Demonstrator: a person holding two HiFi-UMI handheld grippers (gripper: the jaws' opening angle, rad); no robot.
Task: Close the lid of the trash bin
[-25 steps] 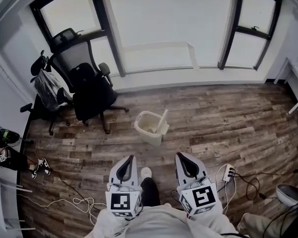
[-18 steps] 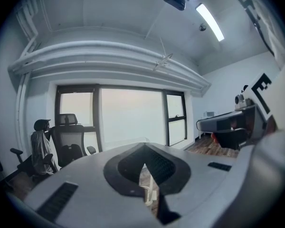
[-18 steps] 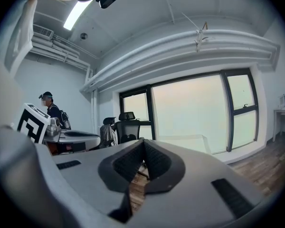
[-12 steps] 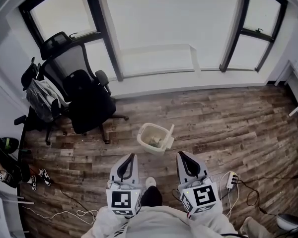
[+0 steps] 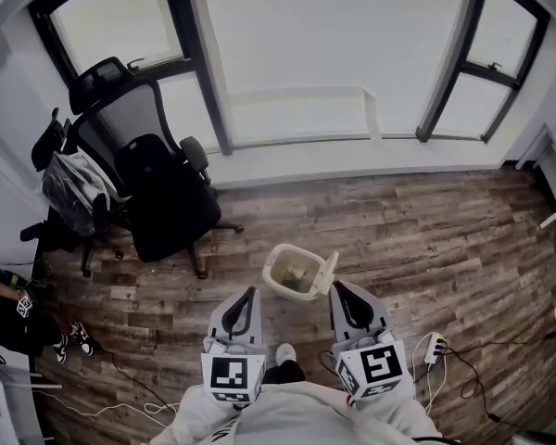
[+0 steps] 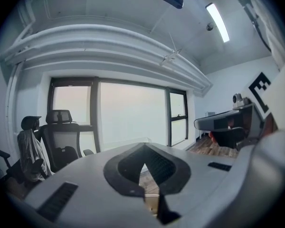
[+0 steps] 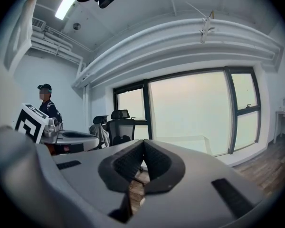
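Observation:
In the head view a cream trash bin [image 5: 295, 273] stands on the wooden floor, its mouth open. Its lid [image 5: 325, 275] is tipped up on the right side. My left gripper [image 5: 249, 291] points forward just left of and nearer than the bin, jaws shut and empty. On the bin's right, my right gripper [image 5: 337, 286] has its tip close to the raised lid, also shut on nothing. In the left gripper view the left gripper [image 6: 143, 146] shows its jaws meeting at the tip. The right gripper view shows the right gripper [image 7: 143, 142] the same way. Neither touches the bin.
A black office chair [image 5: 163, 191] and a second chair draped with a jacket [image 5: 70, 189] stand at the left by the windows. A power strip with cables [image 5: 435, 348] lies on the floor at the right. A person [image 7: 46, 106] stands at the left.
The bin has come nearer and now sits between the two gripper tips. Both grippers stay shut in front of the body, and the lid stays up.

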